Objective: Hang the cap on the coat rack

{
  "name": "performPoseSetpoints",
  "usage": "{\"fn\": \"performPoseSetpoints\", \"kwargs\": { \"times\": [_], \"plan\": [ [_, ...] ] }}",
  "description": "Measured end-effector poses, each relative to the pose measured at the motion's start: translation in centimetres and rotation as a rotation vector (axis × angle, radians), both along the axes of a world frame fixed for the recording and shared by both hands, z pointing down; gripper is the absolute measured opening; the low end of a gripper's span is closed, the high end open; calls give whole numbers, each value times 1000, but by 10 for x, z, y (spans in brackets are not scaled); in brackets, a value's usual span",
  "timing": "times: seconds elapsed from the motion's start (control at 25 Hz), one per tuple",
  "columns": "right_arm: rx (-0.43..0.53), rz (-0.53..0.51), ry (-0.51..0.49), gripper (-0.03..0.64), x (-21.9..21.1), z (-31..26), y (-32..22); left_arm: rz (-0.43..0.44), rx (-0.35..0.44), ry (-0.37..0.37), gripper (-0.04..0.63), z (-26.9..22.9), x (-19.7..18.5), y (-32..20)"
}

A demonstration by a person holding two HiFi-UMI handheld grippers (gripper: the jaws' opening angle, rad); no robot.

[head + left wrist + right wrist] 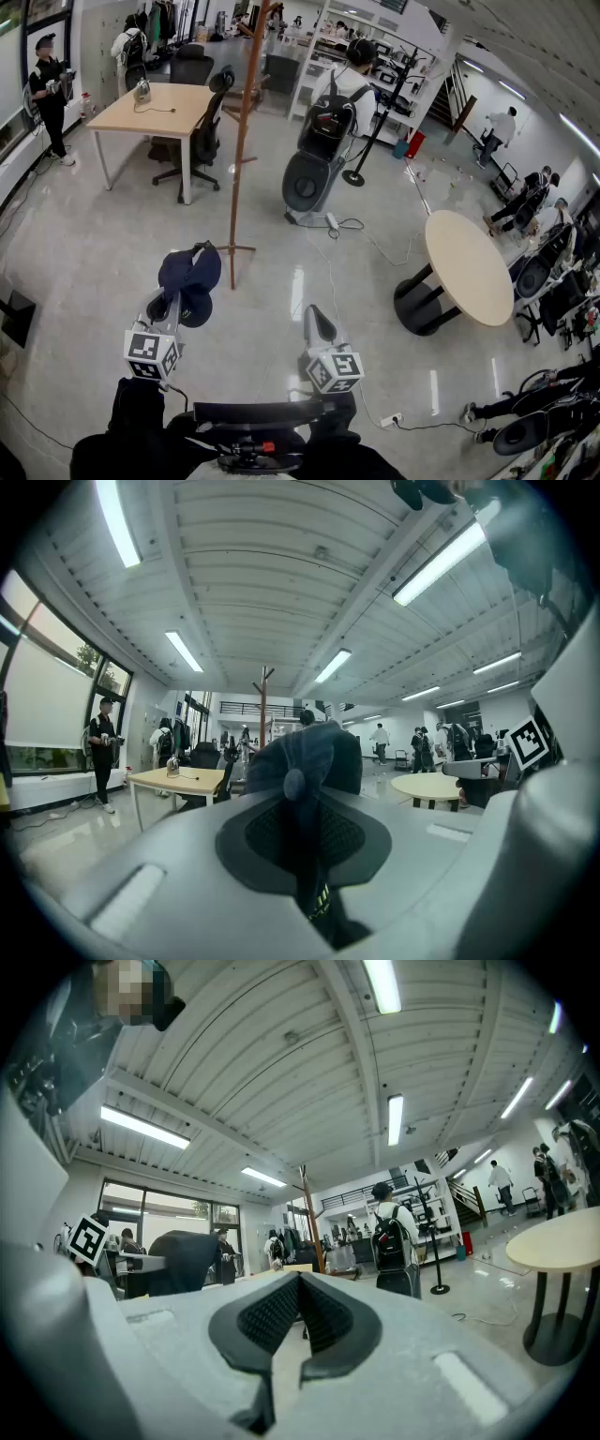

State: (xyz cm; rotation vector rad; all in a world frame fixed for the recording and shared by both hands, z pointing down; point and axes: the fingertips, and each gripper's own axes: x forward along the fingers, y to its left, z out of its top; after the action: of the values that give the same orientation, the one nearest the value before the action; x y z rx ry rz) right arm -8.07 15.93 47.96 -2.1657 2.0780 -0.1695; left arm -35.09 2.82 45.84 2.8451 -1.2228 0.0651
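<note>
We pinch the cap (190, 272) in our left tongs (180, 302), right tongs (317, 323) pressed together empty; the coat rack (242, 141) at 12 o'clock stands apart, hanging not yet done.

No words, numbers or brand names can be read. The only print is black-and-white square patterns on the marker cubes (153, 354) of the left gripper (178, 300) and right gripper (317, 321), near the wearer.
</note>
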Motion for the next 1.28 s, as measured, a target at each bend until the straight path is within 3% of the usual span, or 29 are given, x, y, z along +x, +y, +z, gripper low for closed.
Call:
{"fn": "performPoseSetpoints", "kwargs": {
  "times": [0.52,1.0,1.28],
  "plan": [
    [24,34,-12,3,1,-6,11,24,-5,2,15,2,5,4],
    [-10,127,-2,3,51,0,51,104,-10,5,15,2,66,22],
    [-28,137,3,3,75,4,72,108,-11,-1,15,5,93,33]
  ]
}}
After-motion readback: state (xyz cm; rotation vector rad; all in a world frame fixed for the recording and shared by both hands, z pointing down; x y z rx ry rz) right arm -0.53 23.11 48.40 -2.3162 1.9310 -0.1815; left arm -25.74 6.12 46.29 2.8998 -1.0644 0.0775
